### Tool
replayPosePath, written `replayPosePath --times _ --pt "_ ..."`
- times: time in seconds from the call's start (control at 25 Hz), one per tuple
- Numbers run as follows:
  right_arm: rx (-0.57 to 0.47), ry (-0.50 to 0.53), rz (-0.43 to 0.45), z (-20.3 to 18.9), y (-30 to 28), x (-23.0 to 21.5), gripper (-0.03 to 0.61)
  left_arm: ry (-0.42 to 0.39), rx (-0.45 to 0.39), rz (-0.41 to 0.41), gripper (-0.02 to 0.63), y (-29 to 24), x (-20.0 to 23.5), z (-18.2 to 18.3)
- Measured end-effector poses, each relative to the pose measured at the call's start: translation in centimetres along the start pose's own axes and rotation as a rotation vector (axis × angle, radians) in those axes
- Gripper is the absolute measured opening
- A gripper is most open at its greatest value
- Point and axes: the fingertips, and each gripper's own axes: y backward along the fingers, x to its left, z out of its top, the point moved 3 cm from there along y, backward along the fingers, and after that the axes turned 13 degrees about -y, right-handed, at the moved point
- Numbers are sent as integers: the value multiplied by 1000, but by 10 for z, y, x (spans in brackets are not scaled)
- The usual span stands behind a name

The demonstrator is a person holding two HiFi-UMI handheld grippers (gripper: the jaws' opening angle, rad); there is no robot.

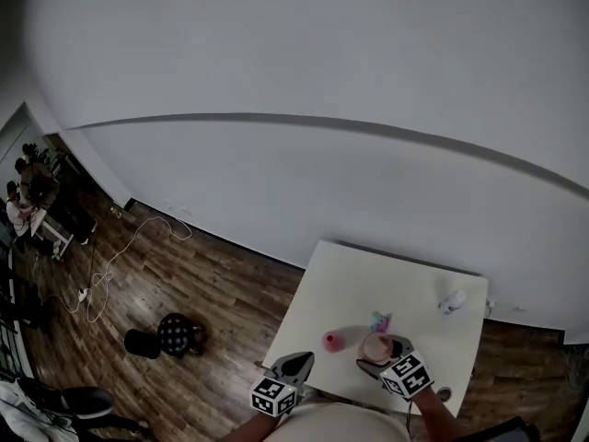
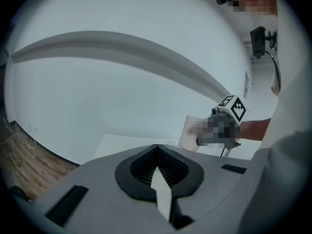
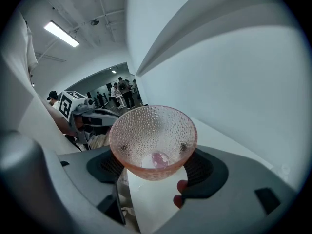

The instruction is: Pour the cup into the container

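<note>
Pink dimpled cup point(image 3: 153, 140) is clamped between the fingers point(image 3: 210, 172) of the right gripper point(image 3: 155, 178); left gripper point(image 2: 158, 172) fingers closed together, empty

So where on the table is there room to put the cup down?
The far half of the table is bare, from the back edge down to the small colourful thing, left of the white object. The front is crowded: the pink container and the cup in the right gripper.

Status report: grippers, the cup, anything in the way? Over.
Left gripper shut, empty. Right gripper shut on pink dimpled cup, over table. Pink vessel beside it on table, likely the container. Nothing seen between them.
</note>
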Motion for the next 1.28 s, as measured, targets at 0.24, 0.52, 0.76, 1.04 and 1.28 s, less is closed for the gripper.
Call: replayPosePath --times 0.24,0.52,0.76,1.04,1.28 --pt "-21 14 -27 -7 12 -10 362 20 -17 15 9 -6 -11 0" --pt "-44 40 -39 -8 16 -13 362 46 -38 31 9 -15 -16 7" --pt "-58 26 -55 -15 27 -14 362 50 -34 14 9 -20 -24 11" --pt "-64 22 -82 -28 40 -24 362 46 -39 6 9 -30 -31 15" --pt "-60 17 -87 -40 47 -30 362 60 -43 -3 9 -39 -44 11"
